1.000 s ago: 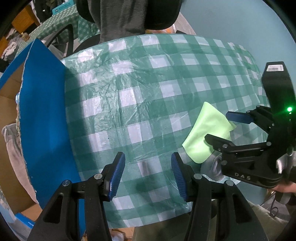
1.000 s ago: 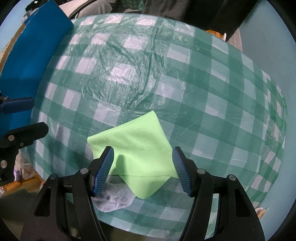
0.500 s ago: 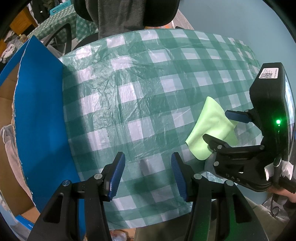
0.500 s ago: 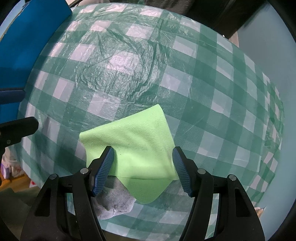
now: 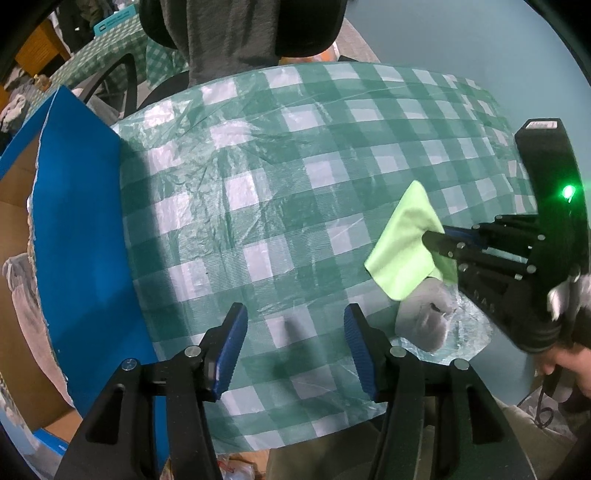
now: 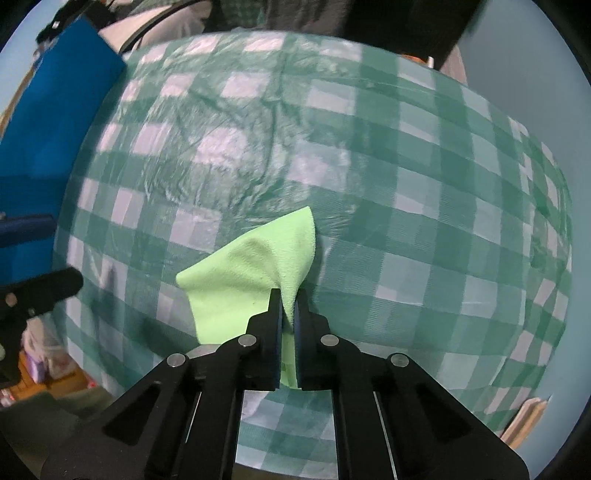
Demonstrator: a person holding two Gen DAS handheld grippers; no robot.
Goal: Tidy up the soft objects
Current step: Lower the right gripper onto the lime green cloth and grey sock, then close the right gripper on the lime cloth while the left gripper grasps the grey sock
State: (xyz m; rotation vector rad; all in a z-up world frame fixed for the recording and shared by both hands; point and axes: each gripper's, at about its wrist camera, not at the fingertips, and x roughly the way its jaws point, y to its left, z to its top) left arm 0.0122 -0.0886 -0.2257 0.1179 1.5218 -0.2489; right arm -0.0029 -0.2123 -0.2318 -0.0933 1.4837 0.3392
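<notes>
A lime-green cloth (image 6: 251,273) lies near the front right of the green checked table (image 6: 406,221). My right gripper (image 6: 287,295) is shut on the green cloth, which bunches up between its jaws. The cloth also shows in the left wrist view (image 5: 406,243), with the right gripper (image 5: 436,236) pinching its near edge. A grey sock-like soft item (image 5: 424,317) lies just under the cloth at the table's front edge. My left gripper (image 5: 291,332) is open and empty, hovering over the front middle of the table.
A blue-lined cardboard box (image 5: 77,229) stands against the table's left side, with grey fabric (image 5: 26,295) inside it. A chair with a grey garment (image 5: 236,33) is behind the table. Teal floor lies to the right.
My right gripper has closed on the green cloth, pinching it into a fold and lifting its edge. The grey item underneath is now more exposed. My left gripper stays open.
</notes>
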